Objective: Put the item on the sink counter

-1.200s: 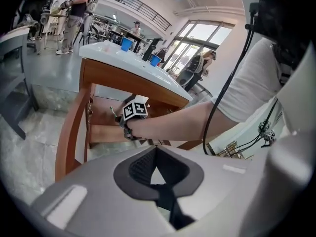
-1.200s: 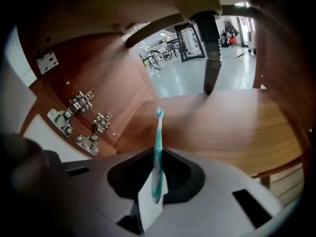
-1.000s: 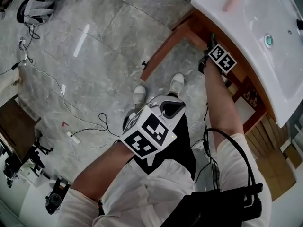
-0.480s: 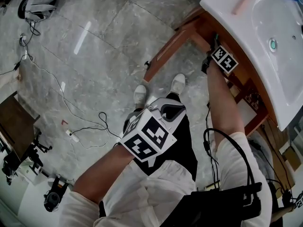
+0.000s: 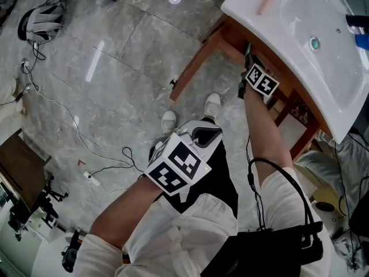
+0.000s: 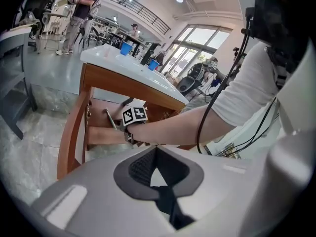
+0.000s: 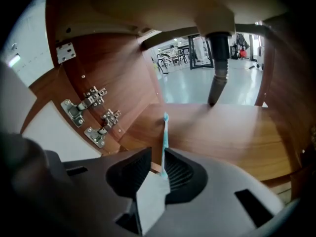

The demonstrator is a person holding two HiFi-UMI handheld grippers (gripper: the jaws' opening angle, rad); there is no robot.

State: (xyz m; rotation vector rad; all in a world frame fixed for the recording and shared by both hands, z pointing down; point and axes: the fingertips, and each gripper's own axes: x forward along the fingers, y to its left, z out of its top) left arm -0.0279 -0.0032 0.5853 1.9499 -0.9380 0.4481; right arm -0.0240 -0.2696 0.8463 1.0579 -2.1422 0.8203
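I read the right gripper as positioned inside the wooden cabinet beneath the sink counter. Its jaws were narrowed onto a slim light-blue item, which projected forward above the cabinet shelf. The left gripper was held in front of the person's body, well apart from the cabinet. Its jaws were closed together with nothing between them.

Bright, even light; lamp glare streaks the floor; fisheye edges curve, corners black.
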